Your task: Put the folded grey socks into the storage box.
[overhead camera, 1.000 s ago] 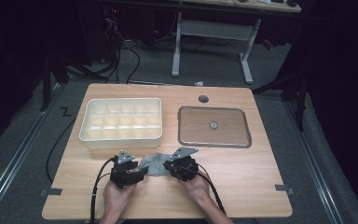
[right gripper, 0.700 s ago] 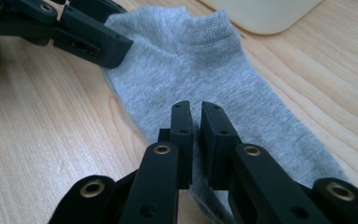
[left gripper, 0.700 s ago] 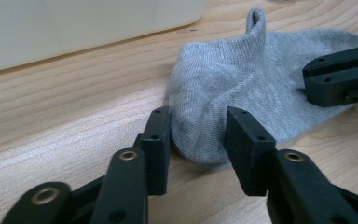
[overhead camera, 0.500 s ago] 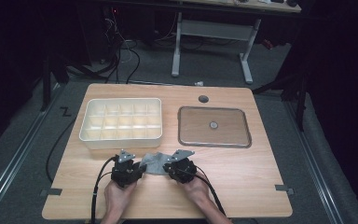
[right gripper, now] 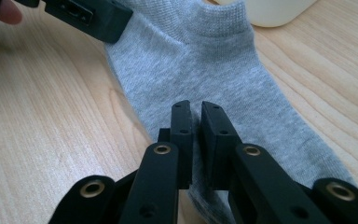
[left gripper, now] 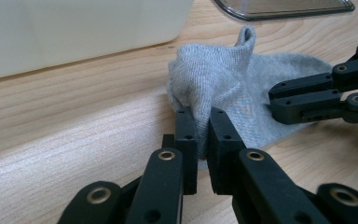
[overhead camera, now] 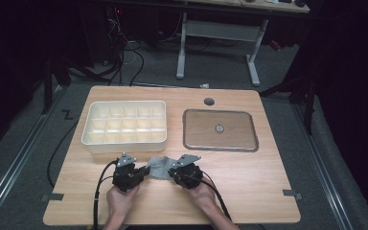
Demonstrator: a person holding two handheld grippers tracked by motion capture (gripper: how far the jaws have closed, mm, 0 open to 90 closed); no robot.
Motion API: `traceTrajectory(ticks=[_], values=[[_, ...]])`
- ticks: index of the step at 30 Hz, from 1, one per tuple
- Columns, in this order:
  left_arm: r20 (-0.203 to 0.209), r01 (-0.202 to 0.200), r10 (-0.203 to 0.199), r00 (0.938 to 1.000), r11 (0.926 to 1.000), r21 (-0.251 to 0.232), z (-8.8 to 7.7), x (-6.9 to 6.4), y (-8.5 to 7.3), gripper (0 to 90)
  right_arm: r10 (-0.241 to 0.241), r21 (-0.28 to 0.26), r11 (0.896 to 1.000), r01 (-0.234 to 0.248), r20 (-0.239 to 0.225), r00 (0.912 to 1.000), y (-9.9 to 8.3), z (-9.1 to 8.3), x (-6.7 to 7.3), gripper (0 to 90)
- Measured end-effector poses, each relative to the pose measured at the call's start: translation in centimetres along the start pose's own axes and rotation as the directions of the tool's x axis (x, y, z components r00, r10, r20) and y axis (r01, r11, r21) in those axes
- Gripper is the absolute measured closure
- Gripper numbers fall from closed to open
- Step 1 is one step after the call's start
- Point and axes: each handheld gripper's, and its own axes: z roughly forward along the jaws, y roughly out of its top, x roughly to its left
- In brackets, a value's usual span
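High view: a grey sock (overhead camera: 159, 166) lies on the wooden table (overhead camera: 249, 191), near the front edge, between the left gripper (overhead camera: 141, 174) and the right gripper (overhead camera: 171, 173). Each gripper is held in a hand and reaches the sock from its own side. Behind the sock stands a white divided box (overhead camera: 124, 125); to its right lies a clear flat lid (overhead camera: 219, 130).

Left gripper view: the jaws have just been closing and now pinch a bunched fold of the sock (left gripper: 223, 88) at its near edge, with only a thin slit between them. The fabric rises in a peak above the left gripper (left gripper: 203, 122). The right gripper (left gripper: 279, 100) comes in from the right and rests on the sock. The box wall (left gripper: 74, 28) stands behind.

Right gripper view: the right gripper (right gripper: 195, 114) is nearly closed on the sock (right gripper: 205, 70), its tips pressed into the fabric, a narrow gap left between the jaws. The left gripper (right gripper: 91, 14) shows at the top left, at the far edge of the sock.
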Motion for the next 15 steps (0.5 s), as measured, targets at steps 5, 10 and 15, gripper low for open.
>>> traceTrajectory(ticks=[5, 10, 15], values=[[0.022, 0.008, -0.008, 0.9997, 1.0, -0.005, -0.09, 0.1, 0.08, 84.5, 0.005, 0.0, 1.0, -0.005, -0.007, 1.0, 0.0, -0.01, -0.12, 84.0], [0.039, 0.011, -0.01, 0.9992, 0.9998, -0.017, -0.32, -0.02, 0.14, 84.6, 0.005, 0.004, 1.0, -0.005, -0.011, 0.9999, 0.03, -0.03, -0.15, 83.8], [0.041, -0.021, 0.022, 0.9989, 0.9996, -0.018, -0.64, -0.51, 0.75, 84.8, 0.007, 0.003, 1.0, -0.007, -0.011, 0.9999, 0.05, -0.02, -0.17, 83.6]])
